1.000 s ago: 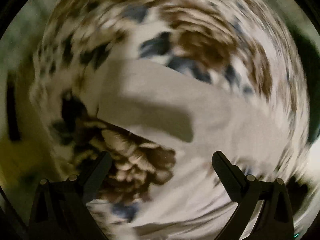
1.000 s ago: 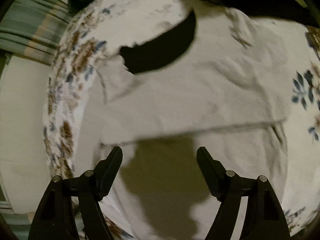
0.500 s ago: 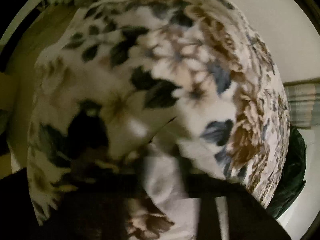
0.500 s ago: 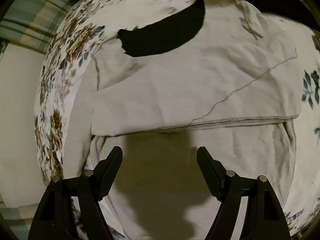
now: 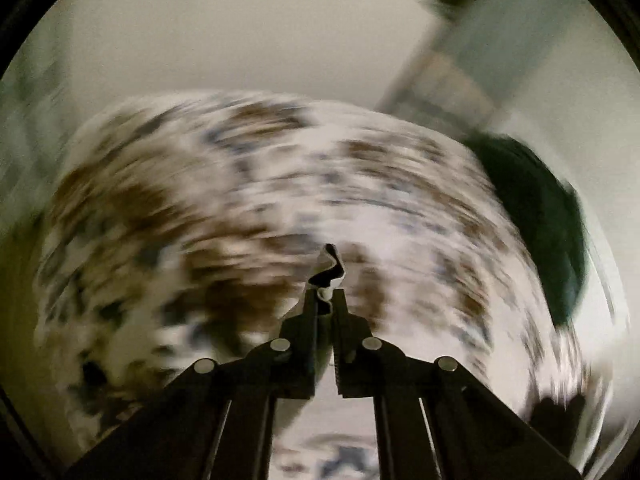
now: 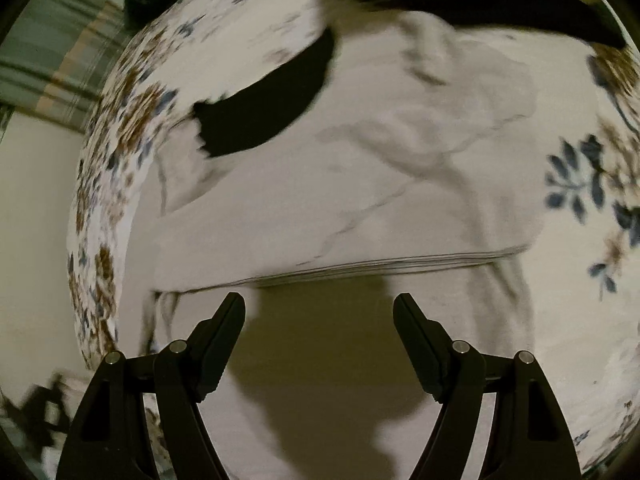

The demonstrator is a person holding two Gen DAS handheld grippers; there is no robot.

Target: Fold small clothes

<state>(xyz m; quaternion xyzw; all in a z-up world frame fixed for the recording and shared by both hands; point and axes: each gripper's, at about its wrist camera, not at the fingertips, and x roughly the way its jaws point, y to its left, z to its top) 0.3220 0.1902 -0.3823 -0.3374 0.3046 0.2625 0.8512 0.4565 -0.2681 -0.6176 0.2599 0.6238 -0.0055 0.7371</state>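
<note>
Left wrist view: left tool clenched on a small twisted fold of pale cloth with a dark edge, sticking up just past the fingertips. Hard to say which garment the scrap belongs to, as the rest is hidden behind the fingers. Beyond, heavily smeared by motion, a floral cover in white, brown and blue. At the right, a dark green shape, too blurred to identify. Plain pale wall above.

Right wrist view: right tool released, fingers spread wide, hovering above a pale garment lying flat on the floral cover. Upper layer of the garment folded down, its hem running across just ahead of the fingertips. Black curved neckline patch near the upper left of the garment. Lower part darkened by the tool's shadow. Top edge cut off by something black, unreadable. Striped fabric at far left, blurred.
</note>
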